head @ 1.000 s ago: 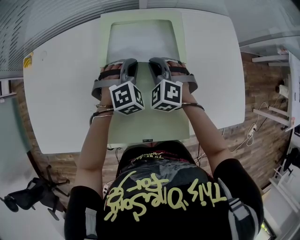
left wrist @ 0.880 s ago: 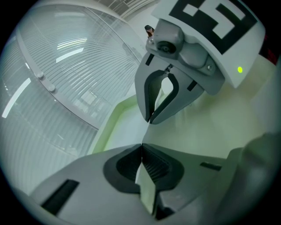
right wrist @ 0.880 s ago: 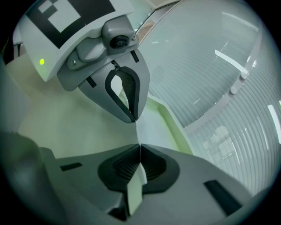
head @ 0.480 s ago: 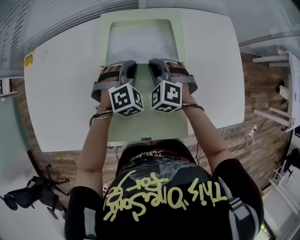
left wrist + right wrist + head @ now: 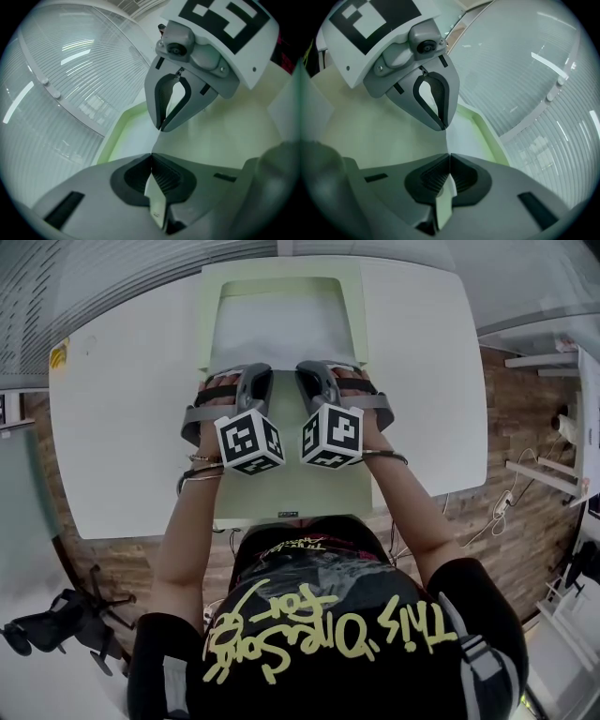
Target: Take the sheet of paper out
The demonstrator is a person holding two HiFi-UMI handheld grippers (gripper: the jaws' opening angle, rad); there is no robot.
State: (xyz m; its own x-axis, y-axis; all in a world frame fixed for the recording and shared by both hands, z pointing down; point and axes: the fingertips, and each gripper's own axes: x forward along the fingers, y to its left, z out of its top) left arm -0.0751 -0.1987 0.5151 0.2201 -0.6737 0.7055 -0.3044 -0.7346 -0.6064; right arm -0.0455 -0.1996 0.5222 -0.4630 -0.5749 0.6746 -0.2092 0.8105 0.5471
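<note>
**A:** Where is the sheet of paper [image 5: 281,324]?

**B:** It lies flat in the green folder [image 5: 208,306] on the white table [image 5: 122,427]. The left gripper [image 5: 151,157] and right gripper [image 5: 449,157] have their jaws closed, pinching a thin pale edge [image 5: 153,143]. I can't tell whether that edge is paper or cover.

**A:** How will the paper handle?

**B:** It is likely light, floppy and easy to tear. Grip it near the corners.

folder [image 5: 281,273]: pale green | sheet of paper [image 5: 281,324]: white | table [image 5: 122,409]: white | marker cubes [image 5: 248,440]: black-and-white squares

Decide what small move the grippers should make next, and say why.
Probably draw both back toward the person together, jaws shut. The left gripper and right gripper, side by side, each pinch what looks like the near edge of the sheet of paper, which lies in the green folder. An even pull should avoid skewing it.
</note>
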